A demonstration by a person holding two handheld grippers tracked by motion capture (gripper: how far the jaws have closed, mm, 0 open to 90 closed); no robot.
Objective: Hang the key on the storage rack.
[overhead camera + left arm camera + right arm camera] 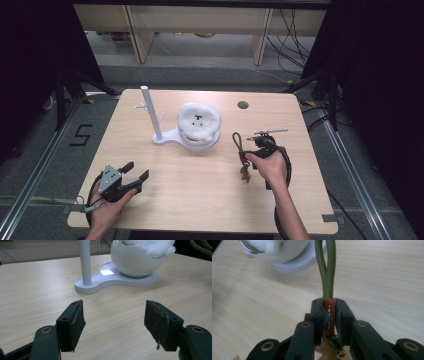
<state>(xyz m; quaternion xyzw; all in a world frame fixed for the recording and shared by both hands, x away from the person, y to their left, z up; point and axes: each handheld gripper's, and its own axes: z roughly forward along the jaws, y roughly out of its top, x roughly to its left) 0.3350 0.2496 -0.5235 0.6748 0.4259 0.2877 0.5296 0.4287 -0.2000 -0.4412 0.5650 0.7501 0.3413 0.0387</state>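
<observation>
Right gripper point(256, 145) sat at about 4 o'clock of the table point(190, 200), its jaws closed on the orange leather tab point(328, 312) of a keychain strap. From that tab the olive cord loop point(326, 270) stood out past the jaw tips, pointing toward 11 o'clock in the high view; a small brown fob point(245, 172) hung below the hand. In the right gripper view the tab was squeezed flat between the pads and the loop's two strands ran side by side, nearly closed.

Left gripper point(131, 176) lay at about 7 o'clock, jaws wide and holding nothing, resting low over bare wood, aimed at the stand.

White stand point(167, 137) stood near the table's centre: an upright post point(151, 112) with short side pegs, and on the same base a white bowl point(136, 263) carrying a fluffy white plush point(199, 119). The strap was well apart from the post, to its 3 o'clock side.

Judged step: strap gripped and lifted, carry to the stand not yet done. The next move likely called for swinging the loop toward 10 o'clock, opening it enough to slip over a peg, perhaps with the idle left gripper steadying the base.
</observation>
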